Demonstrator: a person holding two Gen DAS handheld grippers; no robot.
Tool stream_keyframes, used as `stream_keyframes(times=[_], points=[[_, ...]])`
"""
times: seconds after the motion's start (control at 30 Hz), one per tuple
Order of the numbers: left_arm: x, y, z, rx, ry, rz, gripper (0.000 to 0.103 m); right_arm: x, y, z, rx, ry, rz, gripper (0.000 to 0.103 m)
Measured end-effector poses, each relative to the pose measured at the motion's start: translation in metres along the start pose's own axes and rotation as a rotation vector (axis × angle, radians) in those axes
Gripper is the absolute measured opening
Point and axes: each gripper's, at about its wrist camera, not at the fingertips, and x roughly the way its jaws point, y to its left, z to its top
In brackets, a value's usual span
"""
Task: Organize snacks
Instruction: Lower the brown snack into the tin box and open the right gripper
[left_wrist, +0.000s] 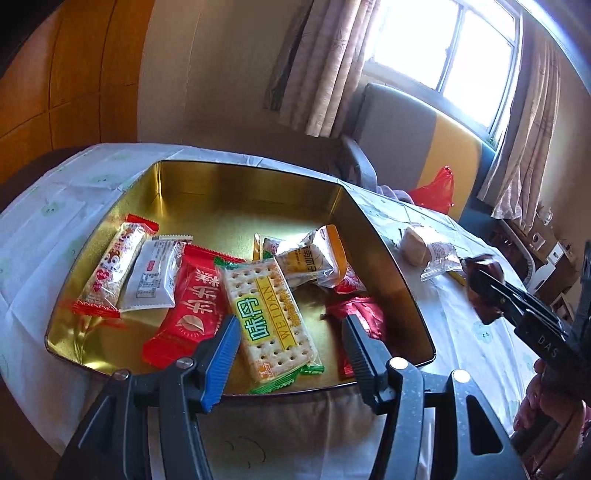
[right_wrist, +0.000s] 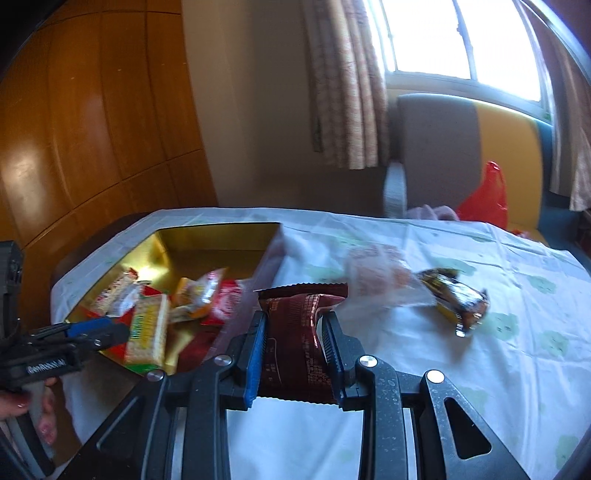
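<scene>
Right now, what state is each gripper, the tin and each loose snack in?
Left gripper: open, empty, over the tin.
Right gripper: shut on the dark red snack packet.
Gold tin: lidless, several packets inside.
Cracker pack: sealed, flat in the tin.
Clear-wrapped pastry: on the tablecloth, outside the tin.
Dark gold-wrapped snack: on the tablecloth, outside the tin.

Bright window (left_wrist: 447, 48), patterned curtains (right_wrist: 347, 85), wood panelling (right_wrist: 92, 129), grey-yellow chair (left_wrist: 413, 136).

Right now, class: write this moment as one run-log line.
left gripper: open, over tin | right gripper: shut on brown packet, beside tin | table: two snacks left
</scene>
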Motion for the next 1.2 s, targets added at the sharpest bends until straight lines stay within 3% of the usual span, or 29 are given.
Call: stream_keyframes(times=[0.3,0.7,1.1,1.2], points=[[-0.012,0.019,0.002,-0.069,-0.056,0.067,0.059,0.028,0.058,0.012,-0.060,0.058,0.116,0.031],[-0.016,0.037,0.001,-0.122,-0.061,0.080,0.059,0.074,0.094,0.009,-0.062,0.161,0.154,0.033],[-0.012,0.028,-0.002,-0.101,-0.045,0.051,0.059,0.052,0.078,0.007,0.007,0.084,0.138,0.053],[-0.012,0.024,-0.003,-0.094,-0.041,0.023,0.059,0.043,0.072,0.005,0.016,0.069,0.128,0.054]])
